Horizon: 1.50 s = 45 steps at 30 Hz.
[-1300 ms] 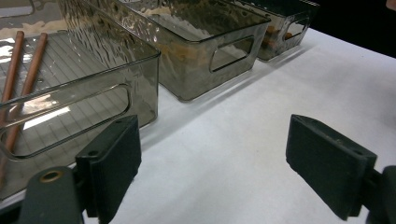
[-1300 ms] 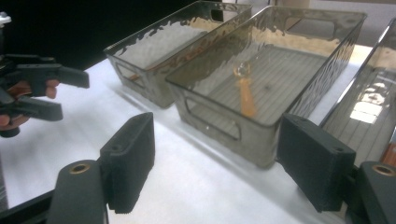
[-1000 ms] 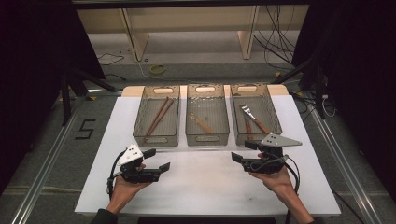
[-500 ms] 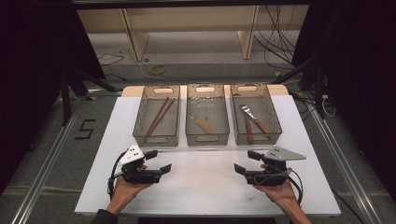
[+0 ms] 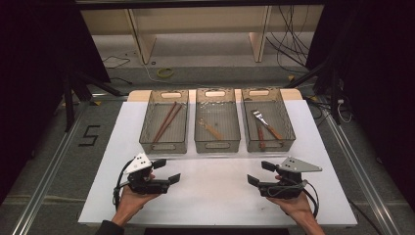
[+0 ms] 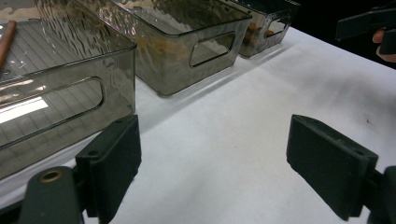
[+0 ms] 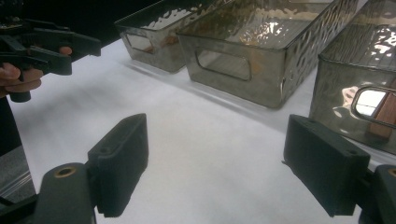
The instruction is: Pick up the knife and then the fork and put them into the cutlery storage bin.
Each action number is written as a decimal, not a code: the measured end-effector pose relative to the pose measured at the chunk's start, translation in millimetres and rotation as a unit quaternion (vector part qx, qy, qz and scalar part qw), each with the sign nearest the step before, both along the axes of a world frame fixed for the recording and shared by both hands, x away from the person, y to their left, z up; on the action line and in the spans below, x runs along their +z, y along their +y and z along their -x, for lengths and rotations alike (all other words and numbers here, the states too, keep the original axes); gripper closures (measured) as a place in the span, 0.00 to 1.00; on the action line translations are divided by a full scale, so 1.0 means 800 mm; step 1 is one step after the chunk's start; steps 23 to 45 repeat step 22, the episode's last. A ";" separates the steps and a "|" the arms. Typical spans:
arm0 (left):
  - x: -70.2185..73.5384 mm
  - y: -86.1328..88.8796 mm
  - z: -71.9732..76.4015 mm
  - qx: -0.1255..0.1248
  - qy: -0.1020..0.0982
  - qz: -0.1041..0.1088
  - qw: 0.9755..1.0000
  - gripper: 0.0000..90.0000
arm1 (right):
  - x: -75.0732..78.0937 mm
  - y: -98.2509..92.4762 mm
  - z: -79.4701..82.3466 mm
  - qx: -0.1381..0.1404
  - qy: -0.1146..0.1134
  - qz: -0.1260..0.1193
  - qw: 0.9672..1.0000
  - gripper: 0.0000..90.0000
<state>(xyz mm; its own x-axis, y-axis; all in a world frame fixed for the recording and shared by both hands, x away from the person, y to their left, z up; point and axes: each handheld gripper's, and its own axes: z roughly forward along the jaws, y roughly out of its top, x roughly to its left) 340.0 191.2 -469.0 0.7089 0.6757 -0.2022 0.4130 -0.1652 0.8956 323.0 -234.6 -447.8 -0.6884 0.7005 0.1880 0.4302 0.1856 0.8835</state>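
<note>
The small tan object (image 5: pixel 211 129) in the middle smoked-plastic bin (image 5: pixel 217 143) is too small to identify. The left smoked-plastic bin (image 6: pixel 56 88) is cut off by the left gripper view's edge.

Smoky grey rippled bins (image 5: pixel 217 128) on a white table (image 5: pixel 215 191); brown chopsticks (image 5: pixel 165 122); black claws.

My left gripper (image 6: pixel 215 163) hangs over the bare white table (image 6: pixel 243 116), jaws spread wide with nothing between them. To the left, close by, stands a smoky clear bin (image 6: pixel 60 88) with a brown stick (image 6: pixel 7 37) inside. Farther off sit a second bin (image 6: pixel 187 42) and a third bin (image 6: pixel 266 21). At far right, my other gripper (image 6: pixel 369 23).
</note>
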 end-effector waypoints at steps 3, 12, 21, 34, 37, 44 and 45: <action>0.000 0.000 0.000 0.000 0.000 0.000 1.000 0.19 | 0.000 0.000 0.000 -0.001 -0.002 0.001 1.000 0.25; 0.000 0.000 0.000 0.000 0.001 0.000 1.000 0.19 | 0.001 -0.001 0.000 -0.003 -0.006 0.000 1.000 0.25; 0.000 0.000 -0.001 0.000 0.001 0.000 1.000 0.19 | 0.001 0.000 0.000 -0.002 -0.007 0.003 1.000 0.25; 0.000 0.000 -0.001 0.000 0.001 0.000 1.000 0.19 | 0.001 0.000 0.000 -0.002 -0.008 0.003 1.000 0.25; 0.000 0.000 -0.001 0.000 0.001 0.000 1.000 0.19 | 0.001 0.000 0.000 -0.002 -0.008 0.003 1.000 0.25; 0.000 0.000 -0.001 0.000 0.001 0.000 1.000 0.19 | 0.001 0.000 0.000 -0.002 -0.008 0.003 1.000 0.25; 0.000 0.000 -0.001 0.000 0.001 0.000 1.000 0.19 | 0.001 0.000 0.000 -0.002 -0.008 0.003 1.000 0.25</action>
